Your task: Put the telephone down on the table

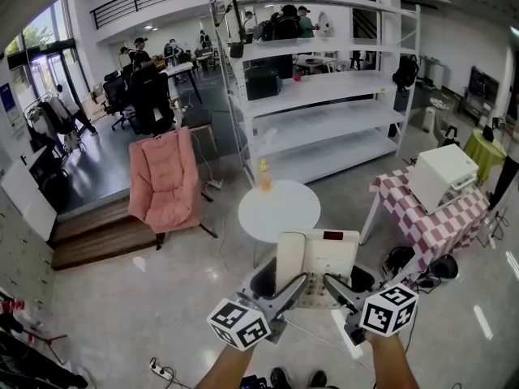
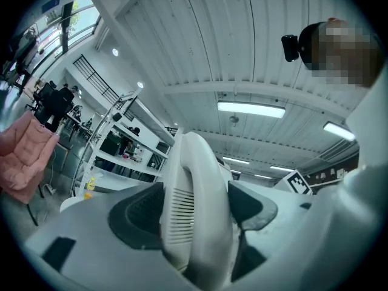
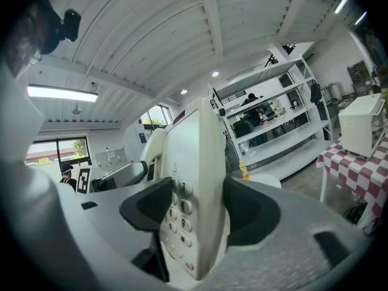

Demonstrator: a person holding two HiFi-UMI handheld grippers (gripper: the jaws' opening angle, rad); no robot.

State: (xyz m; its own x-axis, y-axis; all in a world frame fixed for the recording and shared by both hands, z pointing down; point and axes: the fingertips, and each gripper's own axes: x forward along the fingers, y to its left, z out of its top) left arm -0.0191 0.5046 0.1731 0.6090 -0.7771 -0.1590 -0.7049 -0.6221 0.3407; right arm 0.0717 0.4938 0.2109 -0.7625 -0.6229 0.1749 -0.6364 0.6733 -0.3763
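Note:
I hold a white desk telephone [image 1: 320, 258] in the air with both grippers, a little short of the round white table [image 1: 284, 213]. My left gripper [image 1: 293, 288] is shut on the phone's left side, its pads pressed on the handset [image 2: 194, 205]. My right gripper [image 1: 334, 287] is shut on the right edge by the keypad [image 3: 179, 214]. In the left gripper view the left gripper [image 2: 195, 214] has the ribbed handset filling its jaws. In the right gripper view the right gripper [image 3: 197, 214] clamps the phone body [image 3: 197, 162] edge-on.
An orange bottle [image 1: 264, 175] stands at the round table's far edge. A pink folding chair [image 1: 165, 181] is to the left and white shelving [image 1: 324, 87] behind. At the right, a checkered table [image 1: 434, 225] carries a white box [image 1: 442, 173]. A power strip [image 1: 160, 370] lies on the floor.

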